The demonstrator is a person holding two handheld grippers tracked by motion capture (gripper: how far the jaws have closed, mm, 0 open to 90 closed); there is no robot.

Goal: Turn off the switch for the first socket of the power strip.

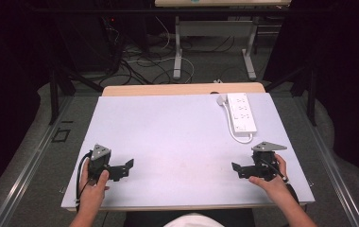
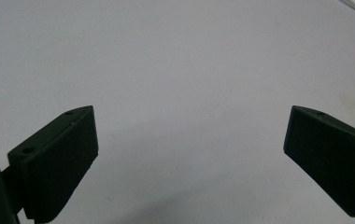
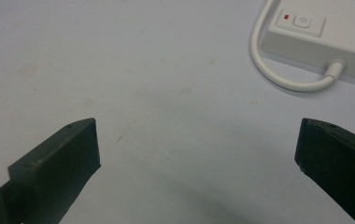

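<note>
Power strip [image 1: 241,112], white, lies at the far right of the table [image 1: 168,137], its cord [image 3: 278,77] looping toward the near edge. Left gripper [image 1: 129,166] and right gripper [image 1: 235,168] rest low near the front edge, well apart, jaws spread wide, holding nothing.

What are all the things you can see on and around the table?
white plastic power strip: one, white with a small red light, far right part of the table, apart from both tongs
white cable: one, white, curling out of the strip's near end
pale grey table top: one, pale grey with a wooden far edge
floor cables: several, dark and white, behind the table
left tongs: one, black, open, near left
right tongs: one, black, open, near right
</note>
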